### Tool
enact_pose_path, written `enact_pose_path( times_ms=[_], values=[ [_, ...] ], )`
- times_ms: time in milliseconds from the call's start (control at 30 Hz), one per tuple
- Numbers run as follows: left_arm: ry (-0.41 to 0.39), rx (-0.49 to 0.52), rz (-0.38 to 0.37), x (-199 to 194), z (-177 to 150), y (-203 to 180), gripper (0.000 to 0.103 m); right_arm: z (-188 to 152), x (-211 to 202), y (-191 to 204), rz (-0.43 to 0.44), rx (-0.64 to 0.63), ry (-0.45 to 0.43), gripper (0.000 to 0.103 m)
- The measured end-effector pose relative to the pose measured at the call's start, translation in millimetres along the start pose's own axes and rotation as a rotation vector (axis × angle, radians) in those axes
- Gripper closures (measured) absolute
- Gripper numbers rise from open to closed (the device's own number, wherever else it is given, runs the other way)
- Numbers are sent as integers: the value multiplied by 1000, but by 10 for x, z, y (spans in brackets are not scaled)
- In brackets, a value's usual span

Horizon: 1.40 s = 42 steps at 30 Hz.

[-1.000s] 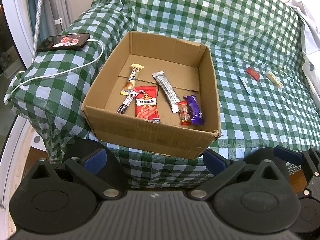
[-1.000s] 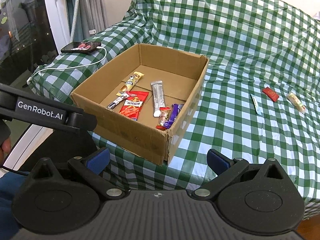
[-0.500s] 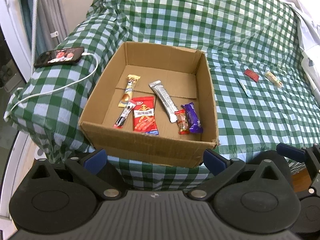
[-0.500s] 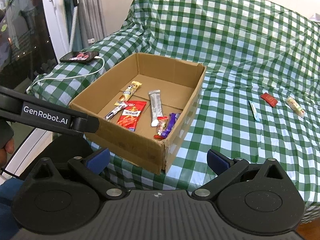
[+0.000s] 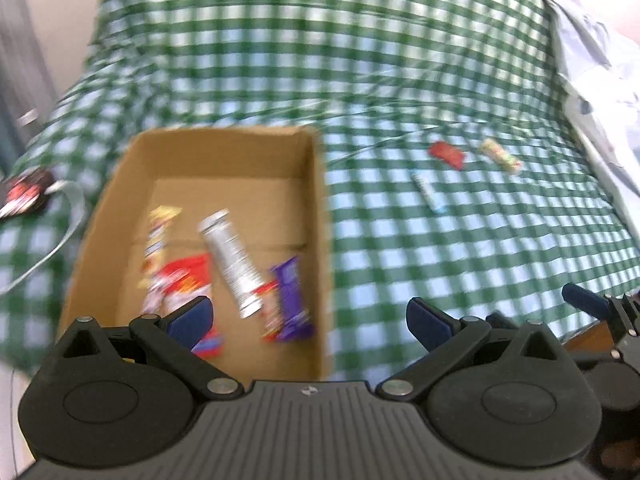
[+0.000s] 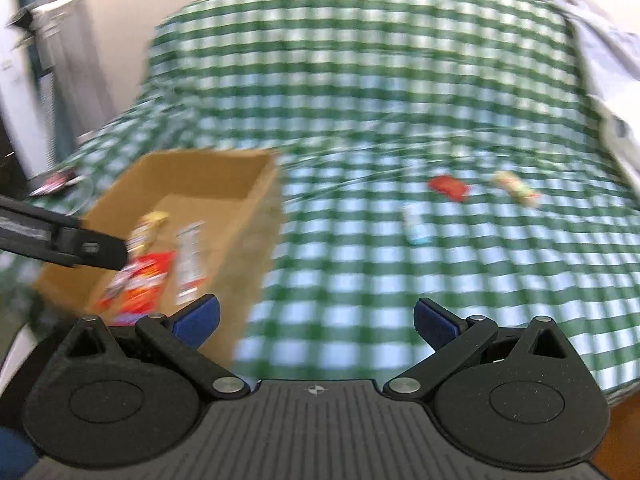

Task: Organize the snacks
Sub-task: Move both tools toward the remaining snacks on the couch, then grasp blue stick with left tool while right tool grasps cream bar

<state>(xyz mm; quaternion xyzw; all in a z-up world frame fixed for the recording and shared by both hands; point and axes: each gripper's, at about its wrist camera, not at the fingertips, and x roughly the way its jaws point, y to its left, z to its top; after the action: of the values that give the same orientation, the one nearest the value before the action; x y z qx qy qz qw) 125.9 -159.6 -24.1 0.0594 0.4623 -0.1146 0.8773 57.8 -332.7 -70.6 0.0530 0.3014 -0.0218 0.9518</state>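
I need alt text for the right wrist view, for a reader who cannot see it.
Blurred view past open, empty tongs toward a cardboard box of snacks on a green checked cloth. Three snacks lie loose on the cloth: a red packet, a pale bar and a small blue-white stick.

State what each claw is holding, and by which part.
Nothing. The left claw and right claw are both open and empty.

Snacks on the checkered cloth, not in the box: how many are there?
3, all right of the cardboard box: a thin blue-tipped stick nearest it, a red packet farther back, and a pale bar farthest right. Blur could hide more.
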Motion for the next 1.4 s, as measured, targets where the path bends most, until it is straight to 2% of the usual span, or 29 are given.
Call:
enact_pose_path(
  times_ms=[167, 367, 467, 567, 667, 833, 933, 1000, 1033, 1067, 1100, 1133, 1167, 1267, 1400],
  values=[
    [-1, 45, -82, 504, 563, -543, 0, 227, 319, -877, -141, 104, -35, 1],
    [100, 13, -93, 1598, 1051, -1078, 0, 400, 987, -1732, -214, 219, -41, 1],
    [171, 8, -68, 2273, 1198, -1299, 0, 479, 1447, -2007, -215, 211, -35, 1],
    [261, -4, -45, 2882, 1294, -1478, 0, 587, 1952, -2272, -210, 145, -16, 1],
    [299, -5, -46, 3360, 1386, -1636, 0, 760, 2414, -2651, -273, 108, -44, 1],
    [373, -18, -47, 3943, 1479, -1772, 0, 1061, 3194, -3259, -308, 63, -27, 1],
    [343, -16, -17, 4005, 1547, -1823, 1, 1171, 3721, -3511, -289, 63, 67, 1],
    [318, 3, 23, 3990, 1556, -1854, 14, 1190, 3991, -3664, -295, 88, 108, 1],
    [294, 18, 33, 3940, 1555, -1876, 38, 1178, 4019, -3717, -262, 97, 83, 2],
    [264, 40, 9, 3855, 1564, -1896, 97, 1176, 4023, -3729, -243, 95, 68, 13],
    [266, 49, -31, 3796, 1567, -1897, 97, 1175, 3981, -3698, -226, 75, 50, 44],
    [297, 20, -72, 3766, 1565, -1868, 97, 1168, 3924, -3651, -219, 50, 39, 61],
    [310, 0, -103, 3727, 1557, -1846, 98, 1151, 3873, -3603, -218, 45, 52, 65],
    [267, 16, -135, 3470, 1538, -1799, 98, 1052, 3686, -3487, -216, 53, 69, 65],
    [204, 25, -173, 2922, 1514, -1656, 98, 1013, 3153, -3353, -208, 125, 11, 65]
  ],
)
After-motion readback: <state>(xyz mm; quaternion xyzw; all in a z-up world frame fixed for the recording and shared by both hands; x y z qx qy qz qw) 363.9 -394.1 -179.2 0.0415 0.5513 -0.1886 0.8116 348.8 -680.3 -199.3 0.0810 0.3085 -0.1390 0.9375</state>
